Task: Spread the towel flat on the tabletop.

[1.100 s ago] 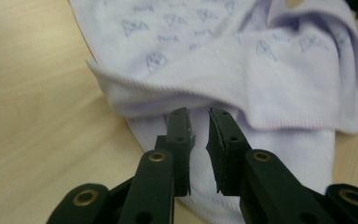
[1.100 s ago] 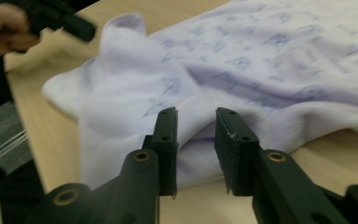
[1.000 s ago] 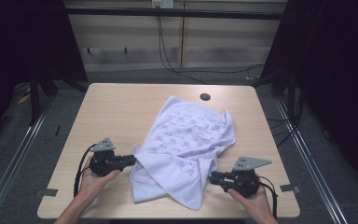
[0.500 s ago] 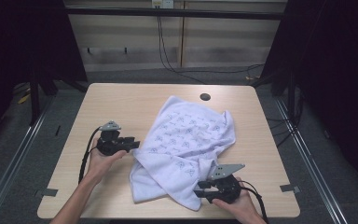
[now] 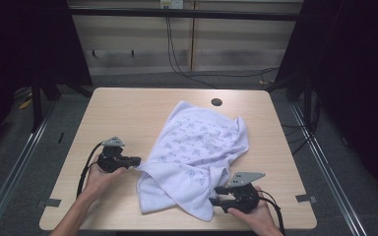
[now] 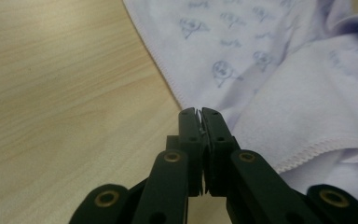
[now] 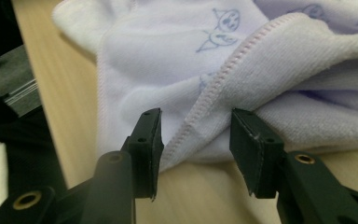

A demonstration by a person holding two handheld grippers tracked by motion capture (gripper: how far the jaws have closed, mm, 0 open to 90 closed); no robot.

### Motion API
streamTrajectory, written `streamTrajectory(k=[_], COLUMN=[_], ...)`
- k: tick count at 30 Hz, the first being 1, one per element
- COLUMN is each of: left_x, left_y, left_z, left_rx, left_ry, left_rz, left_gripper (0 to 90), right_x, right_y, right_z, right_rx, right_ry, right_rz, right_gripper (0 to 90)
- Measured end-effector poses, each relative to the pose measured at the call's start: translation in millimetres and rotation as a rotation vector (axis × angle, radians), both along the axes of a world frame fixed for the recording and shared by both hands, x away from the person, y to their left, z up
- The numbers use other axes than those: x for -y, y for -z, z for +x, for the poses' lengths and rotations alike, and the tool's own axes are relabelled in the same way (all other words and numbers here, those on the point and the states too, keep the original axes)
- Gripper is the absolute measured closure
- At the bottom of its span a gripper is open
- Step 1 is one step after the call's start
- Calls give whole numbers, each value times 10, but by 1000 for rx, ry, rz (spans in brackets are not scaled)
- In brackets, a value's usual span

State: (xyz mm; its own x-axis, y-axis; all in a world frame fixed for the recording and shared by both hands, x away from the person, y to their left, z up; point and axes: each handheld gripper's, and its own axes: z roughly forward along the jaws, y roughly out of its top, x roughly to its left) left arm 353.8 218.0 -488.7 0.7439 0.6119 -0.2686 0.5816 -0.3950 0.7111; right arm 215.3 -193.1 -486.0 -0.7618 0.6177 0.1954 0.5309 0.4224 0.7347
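Left gripper (image 6: pixel 199 113) clamped on the white towel's (image 5: pixel 197 147) hemmed edge. Right gripper (image 7: pixel 196 128) — jaws just opening — straddles a stitched fold, untouched.

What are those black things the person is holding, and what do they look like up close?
They are two handheld grippers. The left gripper and right gripper are both matte black, each with two blocky jaws joined by brass-coloured rivets. A grey three-cornered plate sits on top of each, and a black cable trails back from each. The person's forearms are bare, with no sleeves showing.
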Motion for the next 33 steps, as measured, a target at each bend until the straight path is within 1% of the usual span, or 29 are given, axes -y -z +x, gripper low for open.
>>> streamTrajectory(k=[1, 2, 3, 4, 5, 6, 7, 8, 11, 12, 13, 14, 15, 16, 17, 18, 19, 21, 22, 23, 25, 26, 27, 28, 29, 30, 31, 32, 33], left_x=[-59, -59, -83, -110, -150, -202, -224, -239, -246, -235, -227, -228, -231, -249, -265, -309, -309, -348, -361, -364, -354, -354, -342, -334, -332, -328, -328, -317, -317], left_y=[-51, -51, -79, -105, -141, -191, -219, -251, -297, -317, -330, -344, -359, -398, -420, -477, -477, -542, -576, -604, -600, -600, -593, -593, -590, -582, -582, -561, -561], left_z=[-54, -54, -83, -106, -138, -188, -220, -257, -319, -358, -388, -419, -443, -487, -506, -566, -566, -680, -773, -932, -1123, -1123, -1238, -1311, -1403, -1625, -1625, -1781, -1781], left_rx=[7, 7, 20, 24, 34, 39, 48, 56, 68, 74, 76, 83, 86, 88, 89, 95, 95, 102, 105, 104, 90, 90, 82, 80, 66, 63, 63, 47, 47], left_ry=[-9, -9, -18, -18, -23, -25, -25, -24, -10, -1, 2, 7, 7, 4, 3, 2, 2, 4, 9, 25, 59, 59, 84, 80, 89, 105, 105, 139, 139], left_rz=[-43, -43, -51, -69, -90, -137, -155, -168, -178, -179, -181, -184, -190, -200, -212, -235, -235, -264, -274, -289, -330, -330, -336, -329, -340, -336, -336, -332, -332], left_gripper=[880, 880, 880, 880, 880, 880, 880, 880, 880, 880, 880, 880, 880, 880, 880, 880, 880, 880, 880, 880, 879, 879, 879, 879, 879, 878, 877, 875, 869], right_x=[-25, -25, -49, -49, -54, -38, -25, -14, -14, -31, -62, -73, -73, -52, 71, 130, 130, 318, 378, 540, 642, 642, 690, 742, 766, 814, 814, 835, 835], right_y=[2, 2, 14, 14, 16, -2, -11, -17, -11, -1, 6, -36, -36, -67, -211, -263, -263, -393, -428, -510, -548, -548, -561, -562, -559, -536, -536, -495, -495], right_z=[29, 29, 64, 64, 78, 105, 114, 127, 158, 174, 193, 191, 191, 189, 141, 118, 118, 44, 12, -112, -227, -227, -304, -403, -470, -645, -645, -834, -834], right_rx=[4, 4, 7, 7, 13, 20, 25, 30, 29, 29, 30, 32, 32, 16, 30, 34, 34, 55, 56, 55, 42, 42, 39, 28, 22, -1, -1, -9, -9], right_ry=[13, 13, 30, 30, 41, 68, 80, 98, 101, 102, 97, 99, 99, 98, 110, 118, 118, 145, 149, 153, 154, 154, 151, 145, 143, 130, 130, 112, 112], right_rz=[-12, -12, -7, -7, -10, -10, -6, -8, -4, -9, -22, -6, -6, 20, 78, 97, 97, 117, 121, 136, 151, 151, 150, 149, 144, 136, 136, 125, 125], right_gripper=[534, 534, 524, 524, 523, 514, 506, 507, 514, 538, 637, 768, 768, 800, 839, 844, 844, 849, 848, 849, 848, 848, 847, 846, 844, 841, 841, 821, 821])
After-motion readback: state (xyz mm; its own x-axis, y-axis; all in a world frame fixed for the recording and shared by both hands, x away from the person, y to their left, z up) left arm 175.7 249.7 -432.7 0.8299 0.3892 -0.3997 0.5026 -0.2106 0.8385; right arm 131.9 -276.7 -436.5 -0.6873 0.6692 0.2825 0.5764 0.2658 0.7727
